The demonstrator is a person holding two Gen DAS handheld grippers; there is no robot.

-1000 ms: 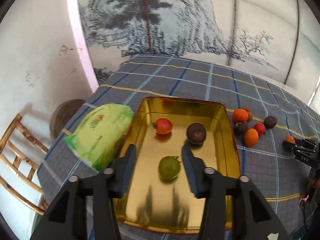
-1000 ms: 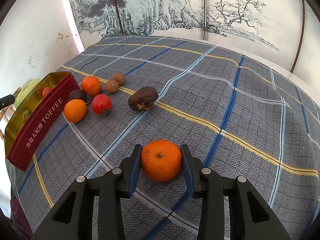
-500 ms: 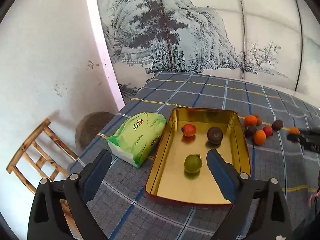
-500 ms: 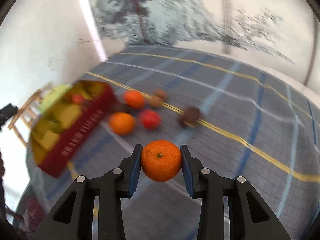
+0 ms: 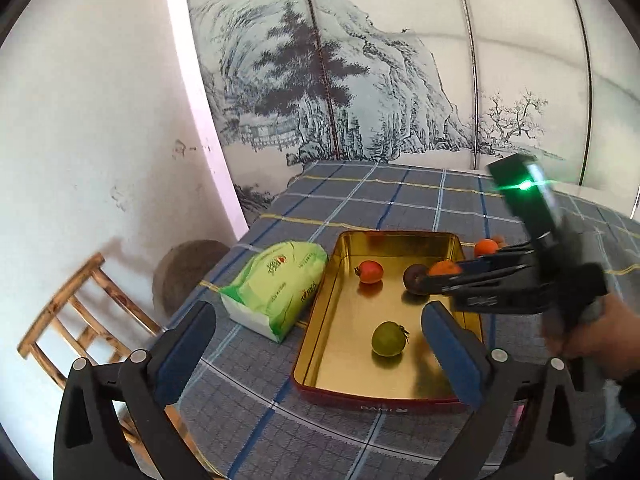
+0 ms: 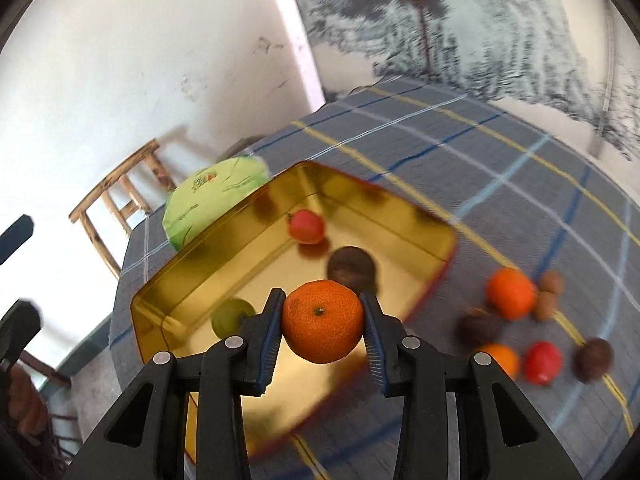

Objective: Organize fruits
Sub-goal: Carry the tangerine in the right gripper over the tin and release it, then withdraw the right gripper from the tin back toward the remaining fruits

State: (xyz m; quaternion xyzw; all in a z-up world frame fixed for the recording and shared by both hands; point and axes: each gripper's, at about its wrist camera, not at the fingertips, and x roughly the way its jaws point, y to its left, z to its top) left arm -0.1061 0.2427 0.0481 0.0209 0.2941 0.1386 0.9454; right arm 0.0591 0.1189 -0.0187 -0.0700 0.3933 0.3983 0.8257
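Room backdrop: plastered corner with painted screen.

White plaster wall (image 5: 100,120), scuffed and marked; panelled ink landscape mural (image 5: 360,80) of pines and cliffs behind; wooden chair (image 5: 80,316) by the wall; table under blue-grey plaid cloth (image 5: 380,200) with yellow lines; soft daylight.

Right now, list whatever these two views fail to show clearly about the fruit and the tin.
- Loose fruits on the cloth, right wrist view: motion blur; the dark and brown ones can't be identified.
- Same pile, left wrist view: mostly hidden behind the right gripper.
- Tin, right wrist view: near corner hidden behind the right gripper and its mandarin.
- Tin lettering, left wrist view: too small.
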